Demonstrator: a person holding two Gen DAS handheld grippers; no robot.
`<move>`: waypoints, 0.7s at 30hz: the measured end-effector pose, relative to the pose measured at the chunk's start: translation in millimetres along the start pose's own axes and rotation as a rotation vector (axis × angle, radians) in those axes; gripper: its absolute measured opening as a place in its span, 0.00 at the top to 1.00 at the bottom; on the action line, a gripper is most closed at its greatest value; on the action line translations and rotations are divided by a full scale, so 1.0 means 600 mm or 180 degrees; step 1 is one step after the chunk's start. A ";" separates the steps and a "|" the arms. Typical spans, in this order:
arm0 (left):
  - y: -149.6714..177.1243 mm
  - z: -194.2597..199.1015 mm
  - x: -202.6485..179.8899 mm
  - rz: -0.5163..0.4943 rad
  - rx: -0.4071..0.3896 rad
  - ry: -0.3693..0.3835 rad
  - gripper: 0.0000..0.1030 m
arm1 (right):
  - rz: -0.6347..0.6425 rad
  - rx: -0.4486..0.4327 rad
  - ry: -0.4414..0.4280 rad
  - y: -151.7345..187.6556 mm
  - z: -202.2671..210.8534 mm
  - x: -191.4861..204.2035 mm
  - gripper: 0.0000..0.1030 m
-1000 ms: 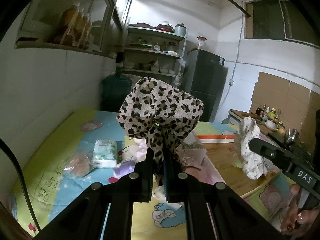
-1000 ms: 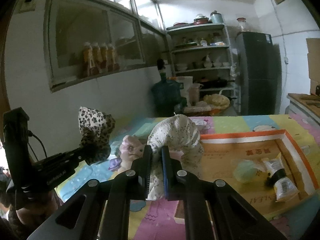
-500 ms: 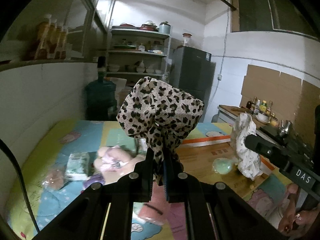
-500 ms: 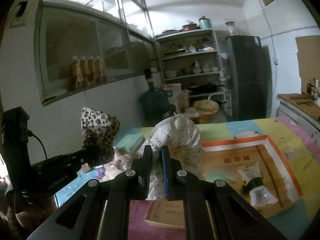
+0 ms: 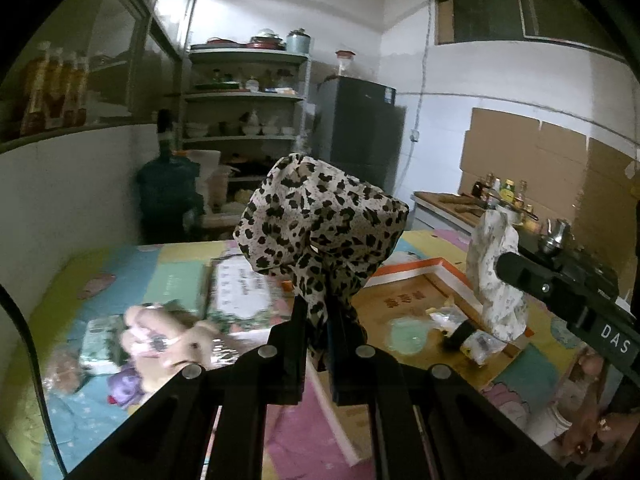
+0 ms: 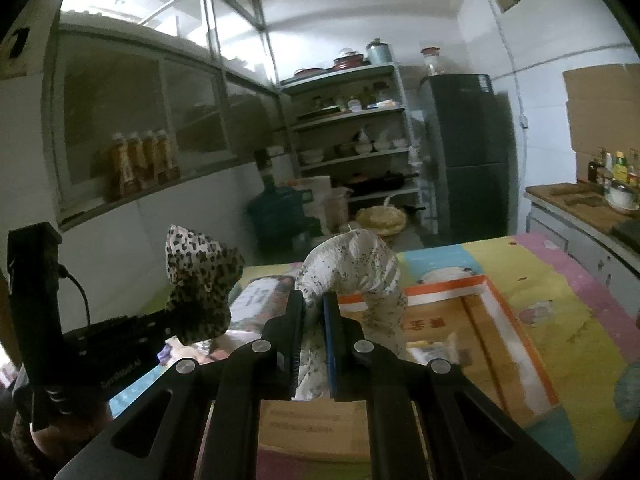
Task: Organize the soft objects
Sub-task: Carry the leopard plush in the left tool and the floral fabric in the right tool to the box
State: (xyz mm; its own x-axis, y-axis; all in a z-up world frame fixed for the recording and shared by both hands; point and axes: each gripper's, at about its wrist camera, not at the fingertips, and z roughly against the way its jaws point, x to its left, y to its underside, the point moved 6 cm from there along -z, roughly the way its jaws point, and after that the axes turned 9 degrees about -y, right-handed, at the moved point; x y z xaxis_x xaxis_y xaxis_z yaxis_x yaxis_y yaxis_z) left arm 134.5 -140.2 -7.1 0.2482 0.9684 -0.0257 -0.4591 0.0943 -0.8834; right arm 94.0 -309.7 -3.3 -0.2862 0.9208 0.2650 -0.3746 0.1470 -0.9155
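Left tool (image 5: 318,312) pinching leopard cloth (image 5: 320,216); right tool (image 6: 314,312) pinching speckled cloth (image 6: 352,264); both held above the cardboard tray (image 6: 516,320), probably for dropping in.

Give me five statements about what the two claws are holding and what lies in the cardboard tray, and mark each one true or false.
1. The left claw is shut on the leopard-print cloth. True.
2. The right claw hangs open with nothing in it. False: it is shut on the white speckled cloth.
3. Both cloths are held up off the table. True.
4. The cardboard tray has a blue rim. False: its rim is orange and white.
5. A pale green round item lies in the tray. True.
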 end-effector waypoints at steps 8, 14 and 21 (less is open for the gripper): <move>-0.005 -0.039 -0.054 -0.0034 0.0123 0.0238 0.92 | -0.0127 -0.0055 0.0222 -0.003 0.025 -0.070 0.90; -0.011 -0.067 -0.094 -0.0066 0.0185 0.0353 0.92 | -0.0192 -0.0044 0.0360 -0.002 0.031 -0.110 0.90; -0.024 -0.106 -0.139 -0.0120 0.0250 0.0464 0.92 | -0.0198 0.0043 0.0472 -0.004 0.019 -0.158 0.90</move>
State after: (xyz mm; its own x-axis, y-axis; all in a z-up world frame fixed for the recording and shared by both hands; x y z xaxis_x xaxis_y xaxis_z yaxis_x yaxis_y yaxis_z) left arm 174.5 -236.7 -22.1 0.3850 0.9206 -0.0657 -0.5110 0.1534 -0.8458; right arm 112.2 -401.5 -22.8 -0.1290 0.9535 0.2725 -0.3995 0.2015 -0.8943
